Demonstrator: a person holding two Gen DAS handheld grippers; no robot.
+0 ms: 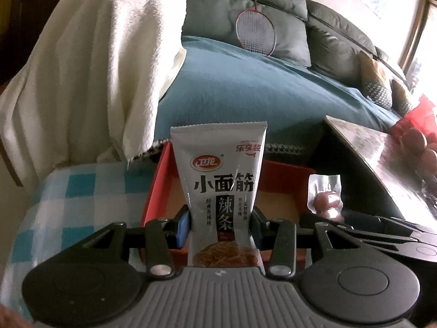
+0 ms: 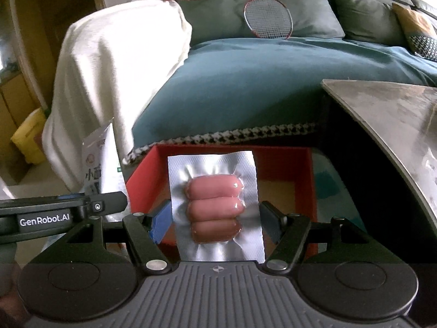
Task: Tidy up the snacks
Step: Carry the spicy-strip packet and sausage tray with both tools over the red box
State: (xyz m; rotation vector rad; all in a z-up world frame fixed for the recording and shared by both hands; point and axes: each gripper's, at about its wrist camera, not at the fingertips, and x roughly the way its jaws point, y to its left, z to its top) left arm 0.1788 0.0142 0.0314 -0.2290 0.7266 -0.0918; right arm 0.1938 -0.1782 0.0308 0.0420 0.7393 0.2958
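Note:
My left gripper (image 1: 220, 227) is shut on a white spicy-strip snack packet (image 1: 221, 180), held upright above a red open box (image 1: 161, 180). My right gripper (image 2: 215, 218) is shut on a silver vacuum pack of three pink sausages (image 2: 215, 207), held above the same red box (image 2: 142, 180). The sausage pack shows at the right of the left wrist view (image 1: 325, 196). The snack packet (image 2: 101, 164) and the left gripper's arm show at the left of the right wrist view.
The red box sits on a blue-and-white checked cloth (image 1: 82, 191). Behind it is a teal-covered sofa (image 1: 245, 87) with a white blanket (image 1: 95, 68), grey cushions and a badminton racket (image 1: 255, 31). A grey table edge (image 2: 382, 114) is at the right.

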